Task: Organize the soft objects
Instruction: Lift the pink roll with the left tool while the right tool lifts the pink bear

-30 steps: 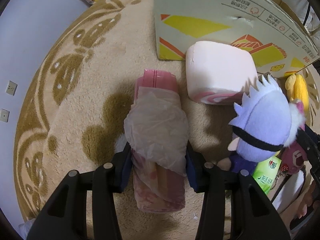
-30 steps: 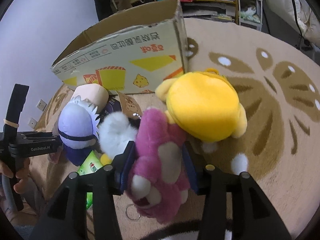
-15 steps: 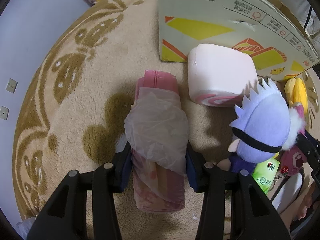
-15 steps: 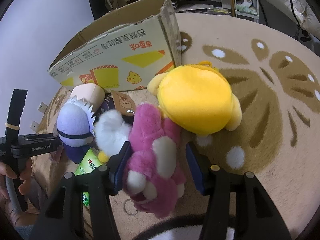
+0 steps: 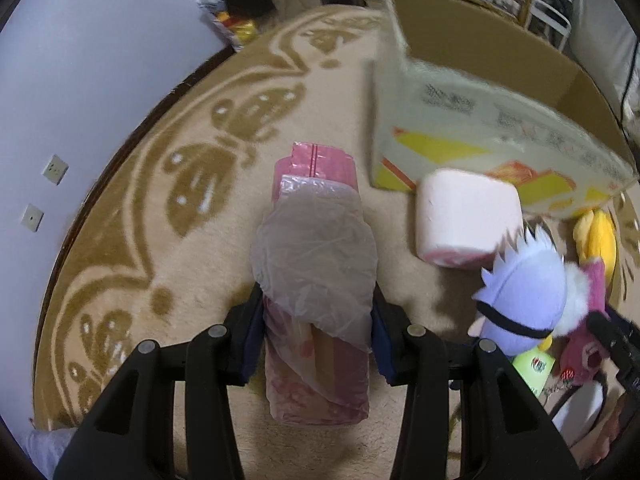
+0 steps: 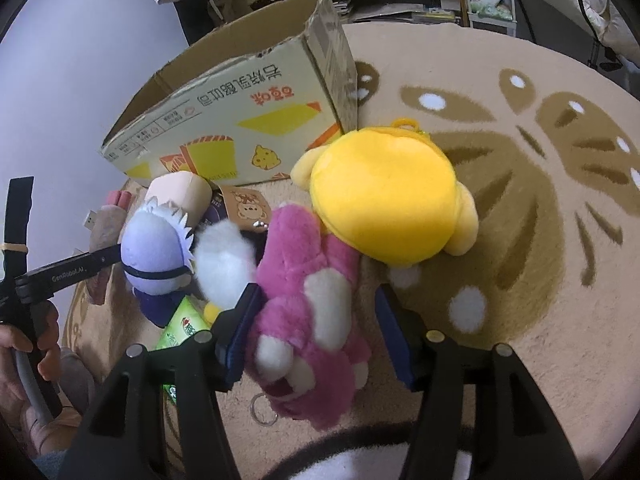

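Pink plastic-wrapped bundle (image 5: 316, 320): we see it pinched at mid-length between both pads of the left gripper (image 5: 317, 336), above the beige patterned rug (image 5: 168, 240). The right gripper (image 6: 316, 336) is opening; the magenta plush bear (image 6: 308, 308) lies between its jaws, the right pad clear of it. Touching the bear we find a yellow plush (image 6: 388, 200) and a white pom-pom (image 6: 224, 264); a lilac plush (image 6: 156, 248) lies beside these. Behind stands the open cardboard box (image 6: 240, 116).
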Demonstrator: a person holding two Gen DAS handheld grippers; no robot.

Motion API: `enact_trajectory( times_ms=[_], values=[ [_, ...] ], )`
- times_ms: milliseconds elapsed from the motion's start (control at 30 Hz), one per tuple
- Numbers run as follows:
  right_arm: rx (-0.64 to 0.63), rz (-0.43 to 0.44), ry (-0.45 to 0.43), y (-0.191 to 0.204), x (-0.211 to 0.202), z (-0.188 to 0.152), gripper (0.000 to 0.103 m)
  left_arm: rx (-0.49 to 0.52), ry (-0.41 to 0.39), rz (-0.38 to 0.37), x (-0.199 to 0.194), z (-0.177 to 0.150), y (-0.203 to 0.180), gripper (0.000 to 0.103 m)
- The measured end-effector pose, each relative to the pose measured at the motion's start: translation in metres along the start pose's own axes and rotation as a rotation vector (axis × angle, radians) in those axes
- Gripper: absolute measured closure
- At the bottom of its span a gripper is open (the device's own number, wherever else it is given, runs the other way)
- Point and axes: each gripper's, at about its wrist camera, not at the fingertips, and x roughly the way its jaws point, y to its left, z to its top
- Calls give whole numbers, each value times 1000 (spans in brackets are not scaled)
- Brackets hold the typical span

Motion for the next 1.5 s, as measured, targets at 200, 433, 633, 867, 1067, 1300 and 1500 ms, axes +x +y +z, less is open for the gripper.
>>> enact_trajectory(
  times_ms=[200,433,633,867,1067,1300,1500],
  values=[
    [-13,-5,14,1,3,-2,41,-6,-79,16,-21,-2,-3,59],
    [-47,2,68,11,30,2,56,23,-224,21,-52,-2,-7,59],
    [-137,-39,-74,32,2,1,58,26,-304,20,-73,-4,-6,59],
    [-180,-26,-241,48,-40,13,58,41,-424,26,-101,-1,-8,59],
    [-196,-26,-314,56,-63,26,58,54,-490,23,-115,9,-12,59],
    [-233,-47,-393,60,-92,52,58,64,-555,26,-126,35,-16,59],
    [-260,-47,-441,64,-104,78,58,62,-560,19,-126,57,-20,59]
  ],
)
